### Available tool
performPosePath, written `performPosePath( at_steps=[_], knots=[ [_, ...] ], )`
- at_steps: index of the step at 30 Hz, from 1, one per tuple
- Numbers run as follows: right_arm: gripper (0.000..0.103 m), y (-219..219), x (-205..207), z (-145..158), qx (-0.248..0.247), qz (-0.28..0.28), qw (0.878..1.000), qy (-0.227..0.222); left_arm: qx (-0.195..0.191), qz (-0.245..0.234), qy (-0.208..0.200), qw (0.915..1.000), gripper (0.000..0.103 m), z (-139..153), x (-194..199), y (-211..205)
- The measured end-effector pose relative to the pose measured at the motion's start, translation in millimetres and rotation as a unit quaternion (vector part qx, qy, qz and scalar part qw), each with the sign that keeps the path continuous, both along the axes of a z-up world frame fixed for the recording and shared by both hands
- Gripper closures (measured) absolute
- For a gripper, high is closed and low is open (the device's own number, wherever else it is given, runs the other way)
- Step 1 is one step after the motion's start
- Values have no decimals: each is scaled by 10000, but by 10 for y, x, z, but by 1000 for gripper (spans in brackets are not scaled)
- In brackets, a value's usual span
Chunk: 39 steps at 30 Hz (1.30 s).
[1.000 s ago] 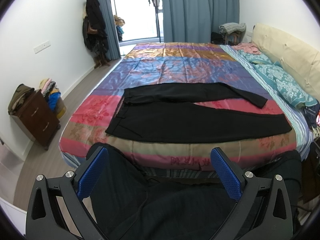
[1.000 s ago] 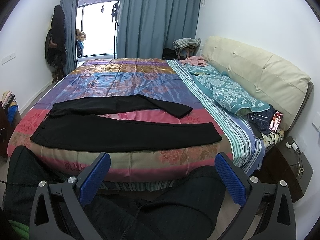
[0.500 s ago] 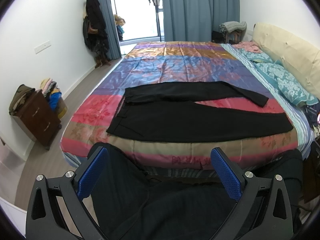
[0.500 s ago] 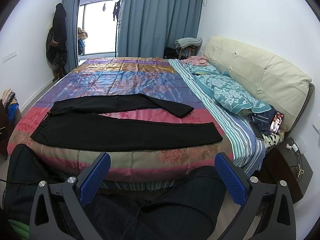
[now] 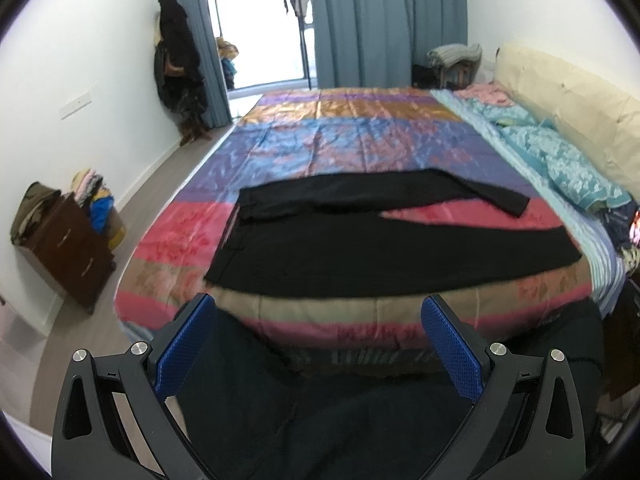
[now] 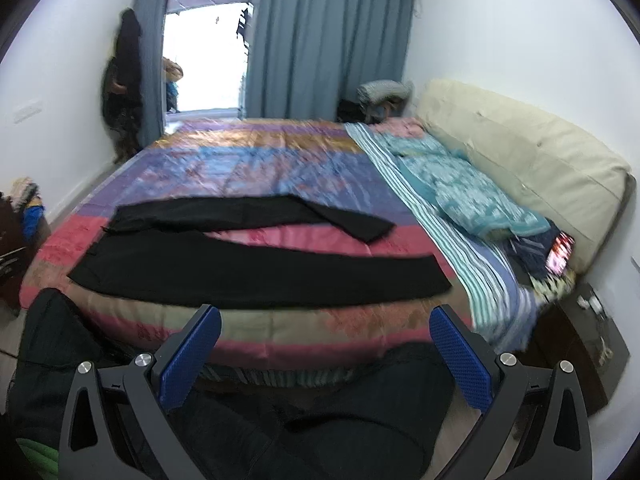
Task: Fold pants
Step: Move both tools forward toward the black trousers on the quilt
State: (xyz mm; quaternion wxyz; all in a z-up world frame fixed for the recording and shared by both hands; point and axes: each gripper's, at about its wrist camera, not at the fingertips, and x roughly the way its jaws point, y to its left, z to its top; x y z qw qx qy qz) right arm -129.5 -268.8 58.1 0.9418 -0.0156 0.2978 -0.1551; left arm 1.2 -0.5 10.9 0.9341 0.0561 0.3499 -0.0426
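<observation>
While the black pants [image 5: 360, 248] lie flat and unfolded across the near end of the striped bedspread [image 5: 360, 136], legs parted toward the pillows [image 6: 472, 200], both tools hover short of the bed. The left gripper [image 5: 316, 344] and right gripper [image 6: 326, 354] have their blue-padded fingers spread wide, holding nothing.

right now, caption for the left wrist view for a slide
Open left gripper faces black pants spread flat, legs apart, on the striped bedspread.
</observation>
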Motion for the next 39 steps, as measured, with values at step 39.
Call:
performPosePath(
  at_steps=[39],
  knots=[
    [0, -1288, 2063, -1244, 964, 885, 9908, 348, 123, -245, 819, 9963, 0, -568, 1727, -1228]
  ],
)
